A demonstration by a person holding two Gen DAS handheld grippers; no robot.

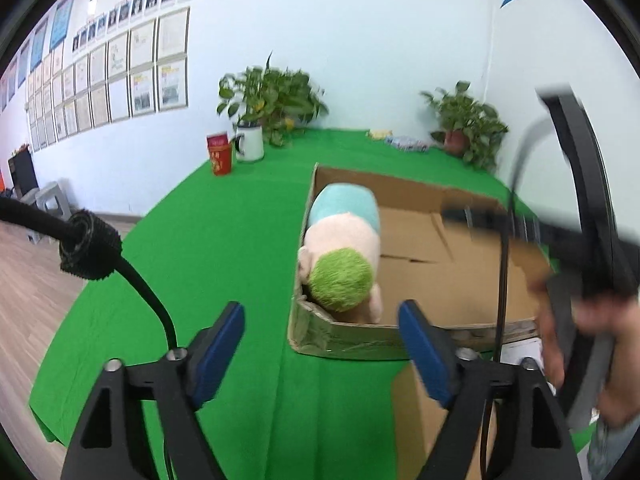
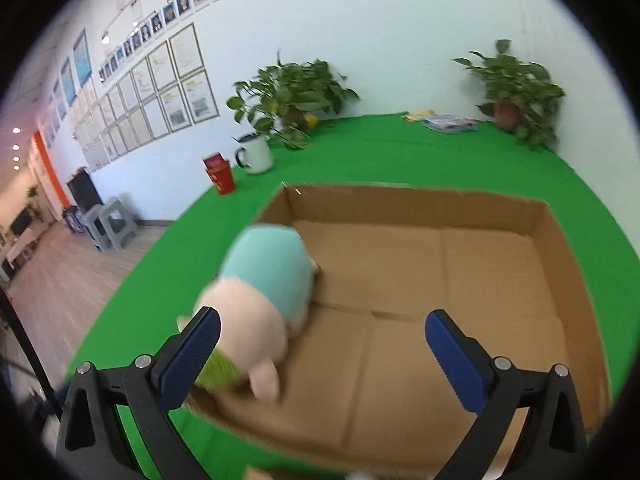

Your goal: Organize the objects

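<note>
Broadly: green cloth-covered table [image 1: 224, 248], running back to a pale wall hung with framed sheets and a row of portrait photos.

Cardboard box [image 2: 460, 208], open-topped, sits on the cloth; floor flaps visible and mostly bare. In the left wrist view its near wall carries shiny tape.

Plush toy [image 1: 344, 240] lies inside the box, against the left wall near the front corner. Cream body, teal middle, fuzzy green patch facing the left camera. Blurred in the right wrist view, so finer detail unreadable.

Two potted plants at the far edge of the table: one [image 2: 292, 100] toward the back left, one [image 2: 516, 92] at the back right corner. Flat packets lie beside the right one; contents unclear.

White enamel mug [image 2: 256, 156] with dark rim stands just in front of the left plant; red cup [image 2: 220, 176] just beside it, nearer the table edge.

Left gripper [image 1: 322, 350]: jaws wide apart, nothing between the blue pads; hangs over the box's front left corner, toy beyond the tips.

Right gripper [image 2: 322, 354]: jaws spread wide, over the box. Toy sits close by the left pad; contact not determinable because of blur.

Hand on the right gripper's handle shows at the right edge of the left wrist view, heavily smeared.
</note>
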